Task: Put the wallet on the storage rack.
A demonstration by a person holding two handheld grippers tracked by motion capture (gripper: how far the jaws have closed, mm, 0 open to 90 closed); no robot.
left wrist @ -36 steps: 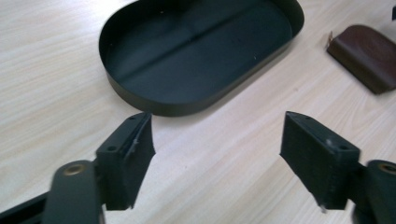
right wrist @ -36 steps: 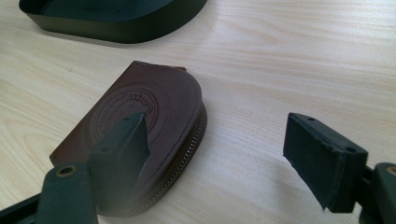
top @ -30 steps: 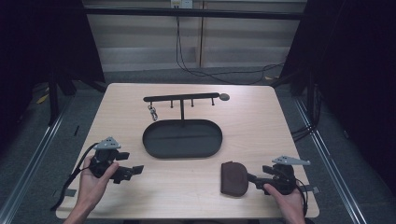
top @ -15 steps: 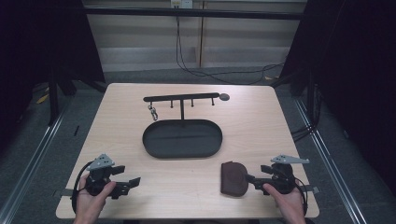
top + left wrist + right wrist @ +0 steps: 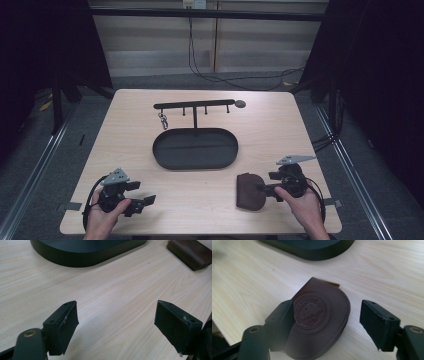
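A brown leather pouch with an embossed round stamp lies flat on the table at the front right. My right gripper points left at it. In the right gripper view the pouch sits between the jaws of my right gripper, which have just been closing. The left jaw overlaps the pouch's edge and the right jaw stands clear of it. My left gripper is low over the front left of the table. Seen in its own view, the left gripper is open with bare wood between its jaws.
A black oval tray lies mid-table, with its rim close ahead of the left jaws. Behind it stands a black peg rack with a key ring hanging at its left end. The table's front edge is just under both hands.
My left hand has dropped back toward the front edge of the table. My right gripper has moved left onto the pouch, and its jaws have narrowed.
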